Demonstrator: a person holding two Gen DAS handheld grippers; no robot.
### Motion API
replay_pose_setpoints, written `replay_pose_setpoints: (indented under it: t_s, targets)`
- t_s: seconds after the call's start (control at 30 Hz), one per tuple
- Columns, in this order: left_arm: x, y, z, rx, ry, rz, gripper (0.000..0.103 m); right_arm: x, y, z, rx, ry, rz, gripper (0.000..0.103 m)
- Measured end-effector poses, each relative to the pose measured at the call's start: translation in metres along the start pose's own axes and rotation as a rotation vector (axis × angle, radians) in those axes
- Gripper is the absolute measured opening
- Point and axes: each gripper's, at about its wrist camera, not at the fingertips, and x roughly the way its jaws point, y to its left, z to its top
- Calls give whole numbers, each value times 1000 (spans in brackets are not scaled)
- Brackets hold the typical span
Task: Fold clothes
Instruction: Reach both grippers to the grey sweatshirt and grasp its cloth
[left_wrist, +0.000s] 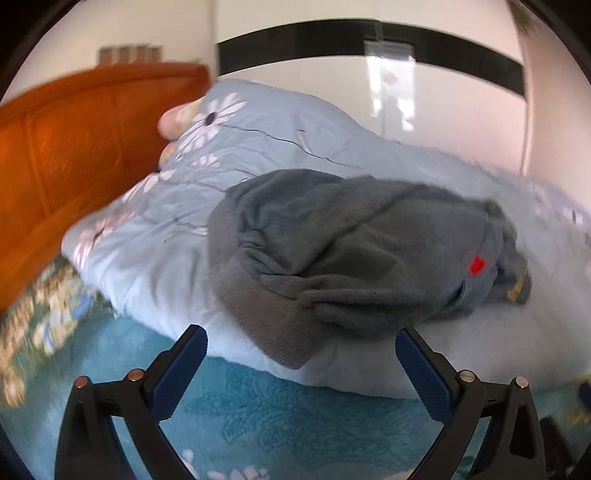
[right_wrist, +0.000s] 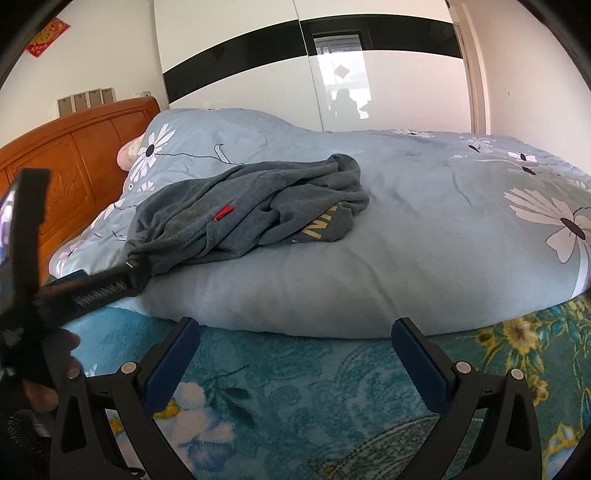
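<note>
A crumpled grey garment (left_wrist: 351, 254) is shown on the duvet (right_wrist: 424, 229), ahead of the spread left gripper (left_wrist: 301, 349) and left of the spread right gripper (right_wrist: 295, 338); duvet may be pinched along with it.

An orange carved wooden headboard (right_wrist: 70, 166) meets a white wall; a glossy white wardrobe with a black band (right_wrist: 314, 74) reflects daylight.

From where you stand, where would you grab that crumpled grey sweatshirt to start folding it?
I would probably take the grey sweatshirt by its thick ribbed hem, the flap that hangs toward us over the front edge of the blue duvet. It sticks out free of the heap, so open fingers can slide around it from the front. The left gripper is open and right before it; the right gripper is open too.
</note>
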Motion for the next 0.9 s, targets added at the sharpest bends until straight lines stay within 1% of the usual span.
replay_pose_setpoints:
  t_s: [0.07,0.17,0.23,0.37,0.5,0.57,0.6,0.63,0.67,0.73,0.77,0.8,0.83,0.9]
  targets:
    - [9,-7,2,20,16,13,103,0,-3,1,15,1,4,103]
    - [18,-18,8,49,16,44,102,0,-7,2,36,6,11,103]
    - [21,-28,13,80,14,75,94,0,-9,1,45,11,14,103]
    - [24,-40,17,130,-12,111,86,2,-11,1,54,19,14,103]
    - [26,-45,17,144,-33,108,70,3,-12,1,60,25,17,103]
    - [26,-48,17,151,-40,107,65,2,-12,0,59,24,15,103]
    - [25,-49,17,154,-44,109,61,2,-12,0,59,24,15,103]
    - [25,-50,17,158,-48,112,54,2,-12,0,59,26,15,103]
    - [25,-51,17,158,-52,115,50,3,-13,0,60,26,15,103]
    - [25,-51,17,151,-52,111,35,3,-13,0,61,27,14,103]
    - [25,-50,18,147,-50,105,33,3,-13,0,62,27,14,103]
    - [26,-50,18,143,-48,98,28,3,-13,0,62,27,15,103]
    - [23,-48,19,137,-55,99,21,3,-13,0,63,26,16,103]
    - [16,-46,20,123,-74,104,13,3,-13,1,63,26,18,103]
